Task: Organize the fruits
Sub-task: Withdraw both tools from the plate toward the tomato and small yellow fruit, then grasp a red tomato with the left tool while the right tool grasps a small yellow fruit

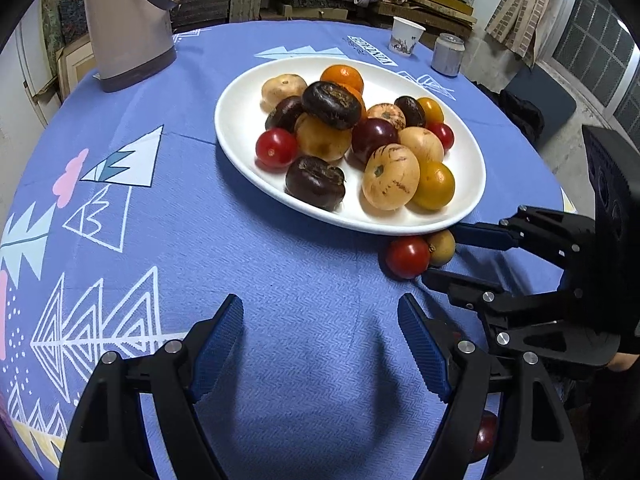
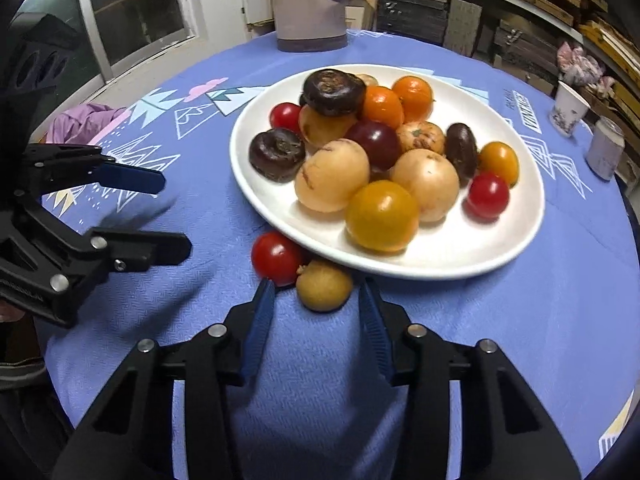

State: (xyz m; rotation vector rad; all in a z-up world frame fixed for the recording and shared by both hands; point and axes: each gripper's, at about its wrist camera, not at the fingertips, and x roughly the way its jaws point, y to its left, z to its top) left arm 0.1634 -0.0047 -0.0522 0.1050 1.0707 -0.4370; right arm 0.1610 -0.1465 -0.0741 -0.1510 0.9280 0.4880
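A white oval plate (image 1: pixel 240 128) (image 2: pixel 520 216) holds several fruits: red, yellow, orange, tan and dark brown ones. On the blue cloth at the plate's near rim lie a red cherry tomato (image 1: pixel 407 257) (image 2: pixel 277 258) and a small tan fruit (image 1: pixel 442 247) (image 2: pixel 324 286). My right gripper (image 2: pixel 316 292) (image 1: pixel 444 252) is open, its fingers on either side of the tan fruit, not closed on it. My left gripper (image 1: pixel 320 312) (image 2: pixel 176 216) is open and empty above bare cloth. A dark red fruit (image 1: pixel 485 434) shows partly behind the left gripper's right finger.
A tall beige jug (image 1: pixel 128 24) (image 2: pixel 308 4) stands at the table's far side. A paper cup (image 1: pixel 406 36) (image 2: pixel 568 109) and a grey can (image 1: pixel 448 54) (image 2: pixel 606 148) stand near the far edge. A purple cloth (image 2: pixel 80 122) lies at the table's left edge.
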